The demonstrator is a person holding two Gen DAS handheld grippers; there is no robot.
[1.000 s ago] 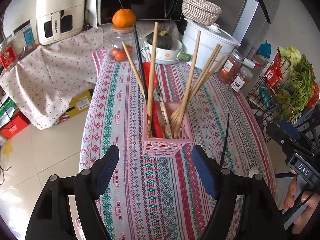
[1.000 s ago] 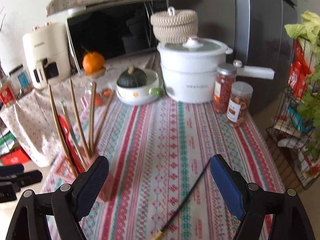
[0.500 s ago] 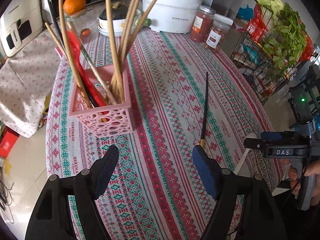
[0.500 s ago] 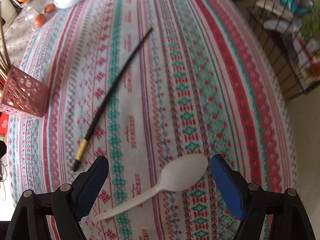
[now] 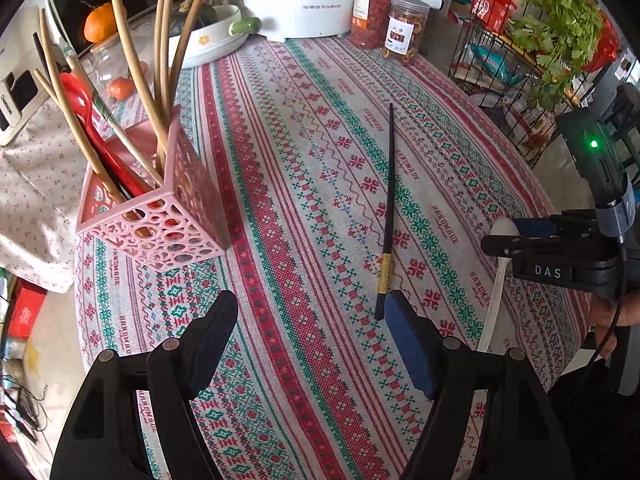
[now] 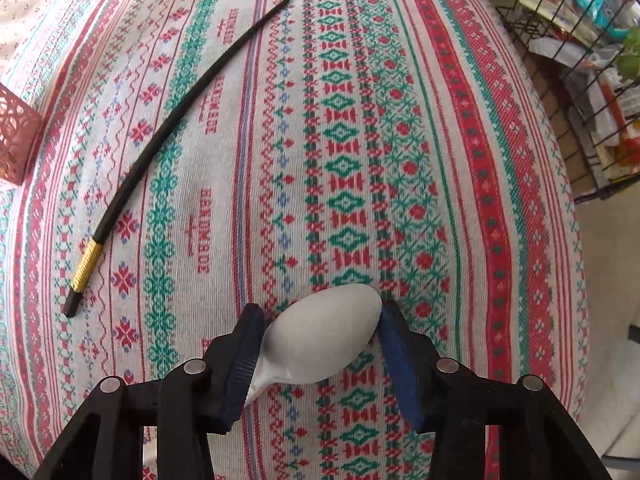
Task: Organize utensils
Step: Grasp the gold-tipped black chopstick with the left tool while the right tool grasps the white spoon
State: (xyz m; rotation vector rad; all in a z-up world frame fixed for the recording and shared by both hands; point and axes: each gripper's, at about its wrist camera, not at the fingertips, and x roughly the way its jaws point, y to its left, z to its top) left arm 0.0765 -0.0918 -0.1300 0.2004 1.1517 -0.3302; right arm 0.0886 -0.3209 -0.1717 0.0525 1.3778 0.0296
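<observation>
A white plastic spoon (image 6: 324, 340) lies on the patterned tablecloth (image 6: 344, 128); my right gripper (image 6: 320, 328) has closed its pads onto both sides of the spoon's bowl. The spoon's handle shows in the left wrist view (image 5: 494, 300). A black chopstick with a gold band (image 6: 168, 132) lies on the cloth to the left; in the left wrist view (image 5: 387, 216) its gold end lies just ahead of my right pad. My left gripper (image 5: 312, 320) is open and empty above the cloth. A pink perforated holder (image 5: 160, 216) at the left holds wooden chopsticks and a red spoon.
At the table's far end stand a white pot (image 5: 300, 0), two jars (image 5: 388, 20) and a bowl with a squash (image 5: 208, 32). A wire rack with greens (image 5: 540, 40) stands right of the table. The table edge drops off at the right (image 6: 576, 240).
My right gripper dropped to the cloth and closed from wide open onto the white spoon's bowl. My left gripper came nearer the black chopstick and stayed open.
</observation>
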